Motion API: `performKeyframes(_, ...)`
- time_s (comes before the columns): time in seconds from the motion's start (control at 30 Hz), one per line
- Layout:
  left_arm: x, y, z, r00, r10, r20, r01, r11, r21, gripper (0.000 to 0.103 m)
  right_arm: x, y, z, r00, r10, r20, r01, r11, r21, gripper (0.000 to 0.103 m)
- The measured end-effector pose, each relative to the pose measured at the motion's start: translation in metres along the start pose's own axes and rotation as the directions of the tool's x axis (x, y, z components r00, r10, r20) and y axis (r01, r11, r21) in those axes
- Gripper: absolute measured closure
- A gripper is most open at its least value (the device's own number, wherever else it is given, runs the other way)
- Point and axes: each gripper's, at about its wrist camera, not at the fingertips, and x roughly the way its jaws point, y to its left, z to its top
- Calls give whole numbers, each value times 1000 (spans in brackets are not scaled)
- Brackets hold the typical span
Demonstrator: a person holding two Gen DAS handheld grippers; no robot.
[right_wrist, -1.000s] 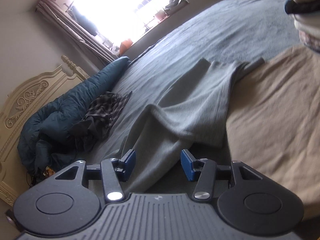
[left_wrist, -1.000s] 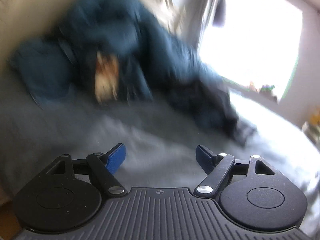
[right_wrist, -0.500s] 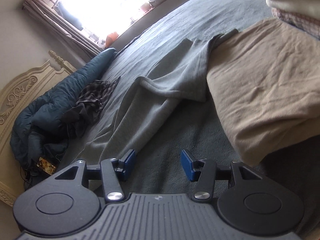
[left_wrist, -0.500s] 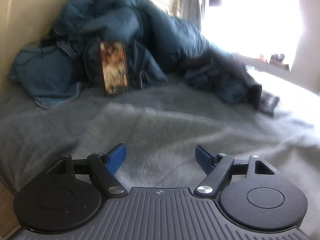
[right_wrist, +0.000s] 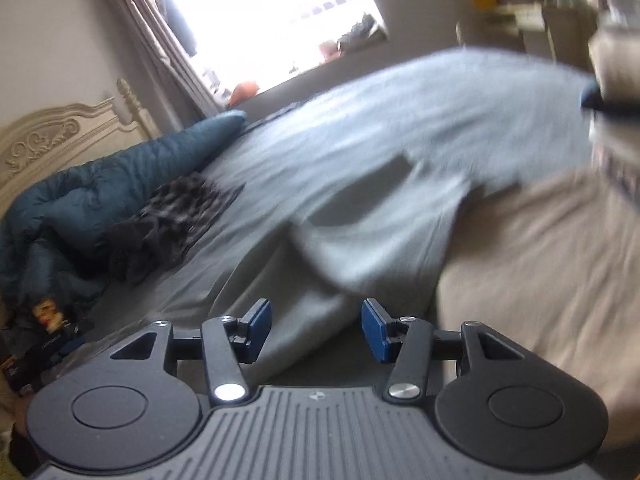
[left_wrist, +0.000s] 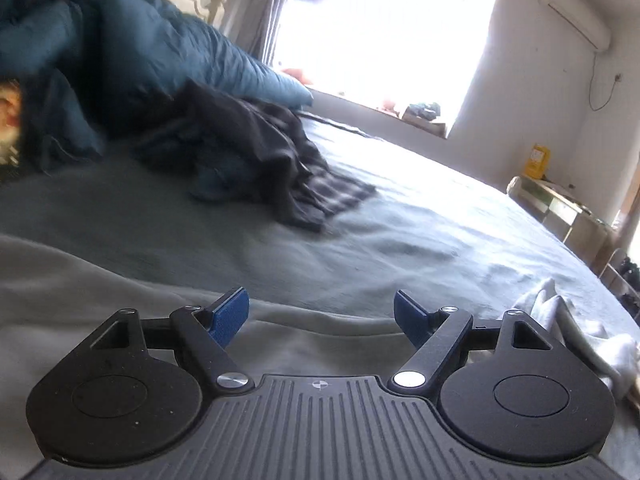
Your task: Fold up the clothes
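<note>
In the left wrist view, the left gripper (left_wrist: 319,312) has swung from the headboard end toward the window side of the grey bed (left_wrist: 420,232); its jaws are opening, empty, over the soft grey fleece garment (left_wrist: 80,292).

In the right wrist view, the right gripper (right_wrist: 316,328) stays half-spread, unloaded, above that garment's fold (right_wrist: 352,240), beside a tan folded cloth (right_wrist: 540,272). Grasping looks next.
</note>
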Motion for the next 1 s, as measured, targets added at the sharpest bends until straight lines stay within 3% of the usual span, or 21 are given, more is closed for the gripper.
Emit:
performKeyframes(0.1, 23, -1, -13, 1000, -10, -17, 10, 999, -34, 23, 29, -26, 45, 998, -59, 20, 59, 998, 21, 49)
performKeyframes(0.2, 31, 5, -28, 999, -26, -27, 24, 997, -69, 23, 82, -66, 85, 990, -139, -33, 141, 988, 58, 48)
performKeyframes(0.4, 32, 25, -32, 994, -111, -12, 107, 979, -171, 20, 184, -141, 122, 929, -286, -234, 316, 943, 100, 47)
performKeyframes(0.5, 31, 24, -34, 994, -111, -8, 109, 980, -167, 19, 210, -164, 127, 920, -264, -290, 318, 935, 156, 46)
performKeyframes(0.7, 31, 24, -33, 993, -119, 0, 117, 979, -169, 18, 250, -155, 133, 927, -165, -338, 219, 967, 130, 40)
performKeyframes(0.77, 31, 25, -33, 993, -121, 2, 119, 978, -172, 18, 260, -144, 128, 913, -167, -372, 212, 974, 82, 45)
performKeyframes(0.83, 31, 25, -33, 993, -122, 4, 120, 978, -173, 18, 260, -130, 123, 907, -199, -371, 208, 978, -16, 71)
performKeyframes(0.87, 32, 25, -33, 993, -122, 5, 121, 977, -173, 18, 256, -127, 124, 909, -206, -362, 210, 977, -28, 91)
performKeyframes(1.0, 32, 25, -32, 992, -124, 9, 124, 976, -180, 18, 229, -116, 129, 929, -249, -276, 242, 968, -60, 95)
